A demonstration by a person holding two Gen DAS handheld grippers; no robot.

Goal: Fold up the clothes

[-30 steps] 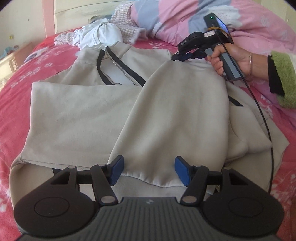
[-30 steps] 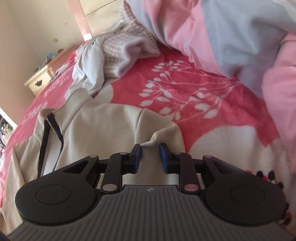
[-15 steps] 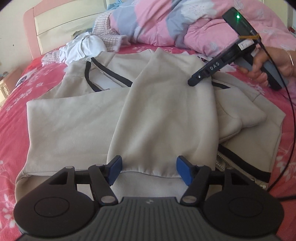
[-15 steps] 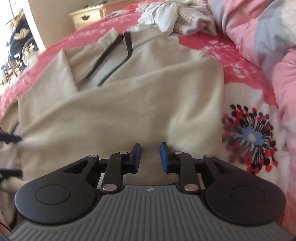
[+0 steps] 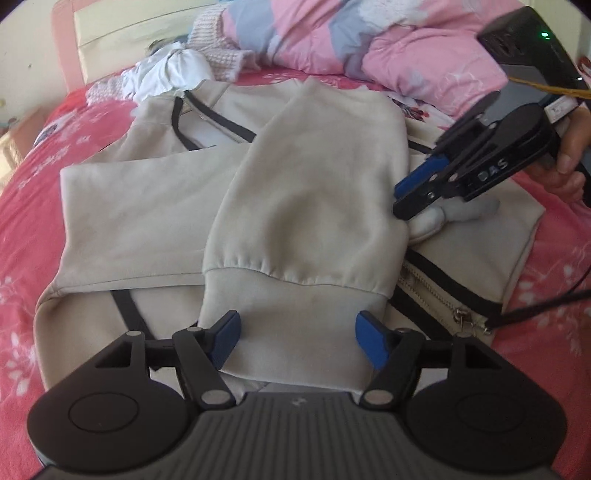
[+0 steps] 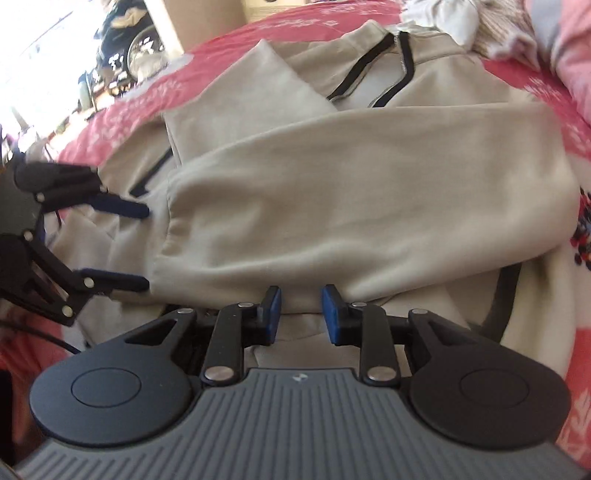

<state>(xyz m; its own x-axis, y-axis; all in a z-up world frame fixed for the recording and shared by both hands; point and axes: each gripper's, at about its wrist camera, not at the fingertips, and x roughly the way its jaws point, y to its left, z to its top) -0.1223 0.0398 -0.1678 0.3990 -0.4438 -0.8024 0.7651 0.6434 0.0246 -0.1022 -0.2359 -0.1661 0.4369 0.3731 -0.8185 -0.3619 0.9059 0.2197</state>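
A beige zip jacket (image 5: 147,206) with black trim lies flat on the red bedspread (image 5: 26,206). One sleeve (image 5: 314,192) is folded across its body, and the cuff (image 5: 295,325) reaches toward me. My left gripper (image 5: 298,341) is open, with the cuff lying between its blue fingers (image 5: 225,338) and not pinched. It also shows in the right wrist view, where the left gripper (image 6: 144,245) stands at the sleeve's cuff end. My right gripper (image 6: 301,312) is narrowly open over the sleeve's (image 6: 369,206) side edge. From the left, the right gripper (image 5: 410,195) hovers at the jacket's right side, held by a hand (image 5: 569,162).
A pink and grey-blue quilt (image 5: 369,40) is heaped along the back. A white garment (image 5: 170,70) and a pink knit (image 5: 218,48) lie by the headboard (image 5: 110,33). A black cable (image 5: 535,306) trails over the jacket's right hem. Furniture and a bright window (image 6: 55,55) stand beyond the bed.
The right gripper left the sleeve's far shoulder fold and swung round to the jacket's right side. The sleeve now lies flat across the body. The left gripper stays open at the cuff.
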